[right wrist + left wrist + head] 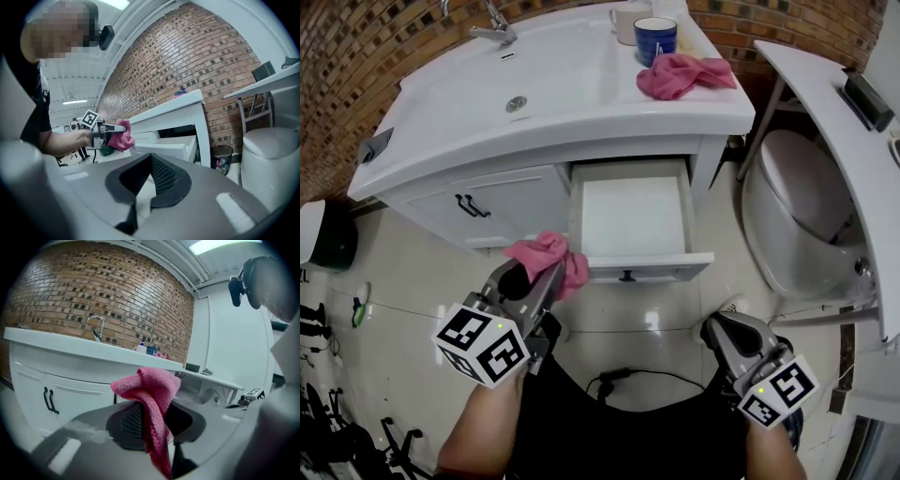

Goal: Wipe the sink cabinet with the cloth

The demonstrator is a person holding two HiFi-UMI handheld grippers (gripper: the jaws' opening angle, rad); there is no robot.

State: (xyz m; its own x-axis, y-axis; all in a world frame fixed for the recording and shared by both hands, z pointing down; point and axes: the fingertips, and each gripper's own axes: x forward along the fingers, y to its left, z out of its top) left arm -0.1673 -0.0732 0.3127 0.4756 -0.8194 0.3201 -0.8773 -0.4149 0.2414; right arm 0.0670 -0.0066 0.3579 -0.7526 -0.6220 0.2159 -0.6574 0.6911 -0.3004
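**Cloth clamped in left gripper at open drawer**

Head view: the sink cabinet fills the upper half of the frame, with a faucet at the top edge. A blue mug and a second pink cloth are seen at the upper right of the basin top. A white drawer is pulled out at centre and juts toward the camera. A toilet stands at right, under a white shelf. The left gripper is raised at lower left and points up at the drawer's left front corner. The pink cloth is bunched at its tips, against or just beside that corner. The right gripper is held low at lower right, well apart from the cabinet.

Left gripper view: the jaws are closed on the cloth, which is folded over the pads and hangs down between them. The cabinet doors lie behind, at left.

Right gripper view: the jaws are seen closed together, with nothing between them. The left gripper and its cloth appear at middle left, in front of the drawer.
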